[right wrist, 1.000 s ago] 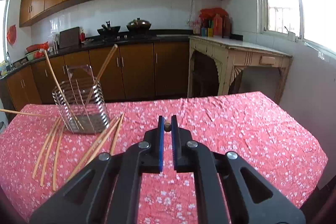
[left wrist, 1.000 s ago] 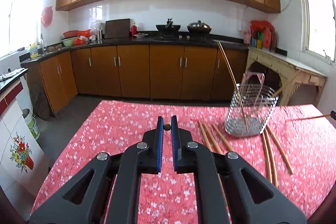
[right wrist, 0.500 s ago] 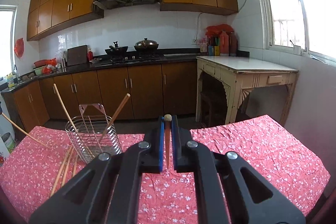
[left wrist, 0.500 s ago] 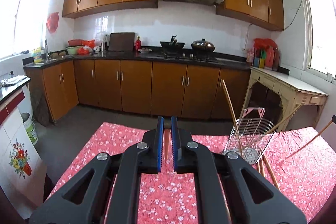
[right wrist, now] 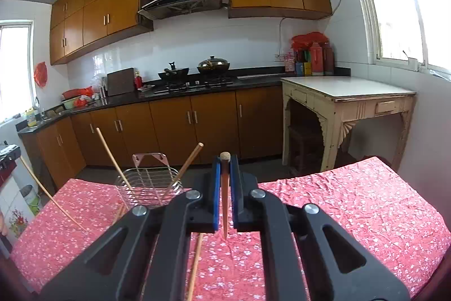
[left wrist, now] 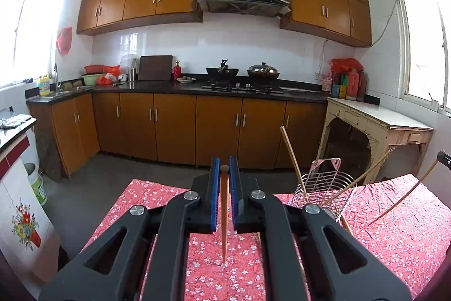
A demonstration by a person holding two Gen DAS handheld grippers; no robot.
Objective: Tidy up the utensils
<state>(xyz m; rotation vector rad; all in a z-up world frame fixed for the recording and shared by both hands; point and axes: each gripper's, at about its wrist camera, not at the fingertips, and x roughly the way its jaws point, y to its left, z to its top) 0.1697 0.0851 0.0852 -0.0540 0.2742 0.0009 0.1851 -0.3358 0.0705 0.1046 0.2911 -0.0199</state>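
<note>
A table under a red floral cloth (left wrist: 394, 230) fills the foreground, with the kitchen cabinets and stove behind it. On the cloth stands a wire utensil basket (right wrist: 148, 188), upright, with two chopsticks already leaning in it, their tops splayed outward. At least one loose chopstick (right wrist: 196, 264) lies flat on the cloth beside the basket, partly hidden behind the gripper body.

The left gripper (left wrist: 224, 188) has its blue pads pressed together on a single left-held chopstick (left wrist: 224, 216), which hangs nearly vertical, blunt end up between the pads and thin tip pointing down at the cloth. The right gripper (right wrist: 224, 185) is clamped the same way on the right-held chopstick (right wrist: 224, 205), also tip down. Each stick shows slanted in the other hand's view, at the frame edge, clear of the basket.

The step in hand looks like the carry: both sticks are lifted off the table and not yet over the basket. The next move calls for bringing each tip above the basket's open top, past the two leaning sticks, lowering it inside the wire rim, then parting the pads. The sticks are thin and could pivot in the grip if a tip catches the wire
</note>
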